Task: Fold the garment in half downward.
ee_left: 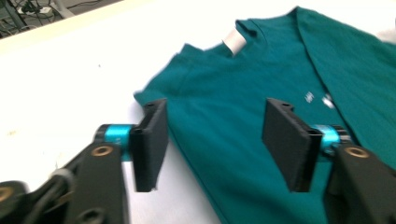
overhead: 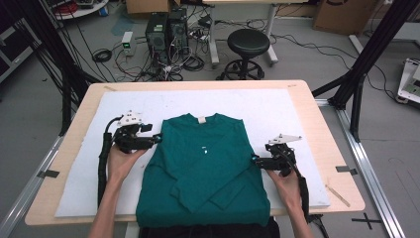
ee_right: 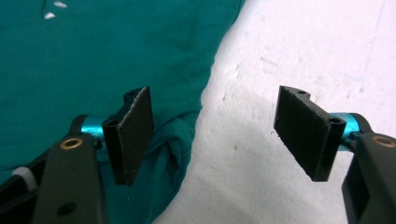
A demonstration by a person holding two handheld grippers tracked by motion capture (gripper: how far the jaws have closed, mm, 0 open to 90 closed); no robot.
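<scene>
Table (overhead: 317, 106): wooden, topped by white mat (overhead: 277, 114).
Shirt (overhead: 208, 163): teal, long-sleeved, centre of frame on mat; sleeves folded across front, white tag at collar, hem at near edge.
Left gripper (overhead: 159, 139): at shirt's left shoulder, jaws wide apart, holding nothing.
Right gripper (overhead: 255, 159): at shirt's right edge, jaws wide, empty.

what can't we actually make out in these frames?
- Small white print on the dark green long-sleeved shirt: too small in the high view, blurred in the left gripper view.
- White neck label: its text is blurred.
- Shirt hem: hangs over the white-covered table's near edge in the high view.
- Left tongs and right tongs stand open, holding nothing.
</scene>
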